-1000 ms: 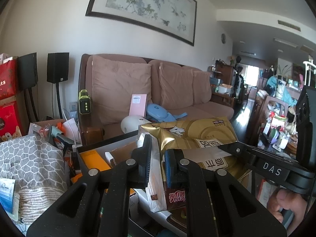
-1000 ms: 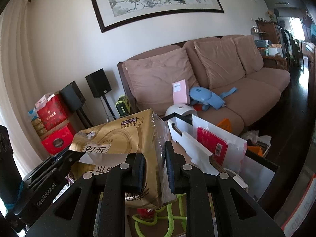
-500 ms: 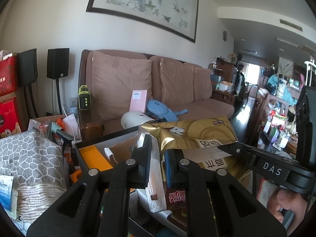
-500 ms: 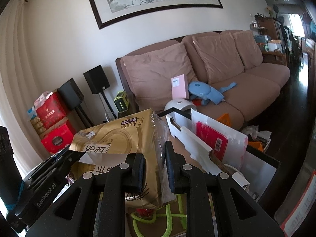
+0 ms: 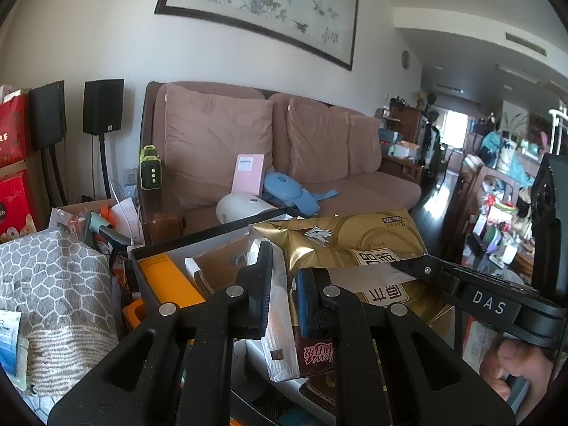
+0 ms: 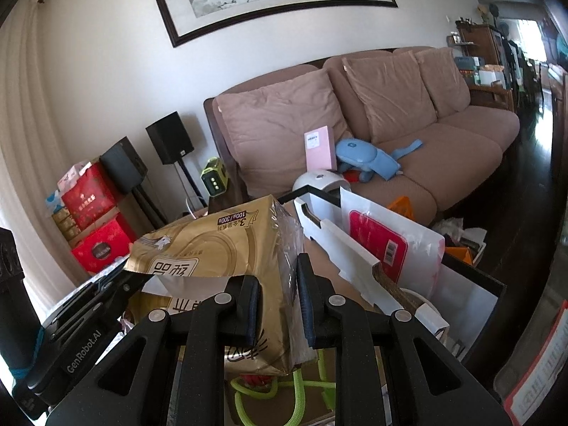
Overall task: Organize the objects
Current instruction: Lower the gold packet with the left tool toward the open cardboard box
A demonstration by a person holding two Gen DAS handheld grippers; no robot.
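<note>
Both hand-held grippers (image 5: 284, 291) (image 6: 278, 305) clamping gold tissue pack (image 6: 220, 248) ends, above box rim (image 5: 184, 241)

Brown sofa (image 5: 319, 163) under framed painting (image 5: 262, 7); black speakers (image 5: 103, 106) beside.

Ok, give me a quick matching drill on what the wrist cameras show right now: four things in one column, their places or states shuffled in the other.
Things:
1. gold tissue pack
2. pink box
3. green-and-black device
4. orange box

Places or states:
A. lying in the open black-rimmed box
B. standing on the sofa armrest
C. leaning on a sofa cushion
D. clamped at each end by the left gripper and right gripper

Pairs: 1-D, 2-C, 3-B, 4-A
</note>
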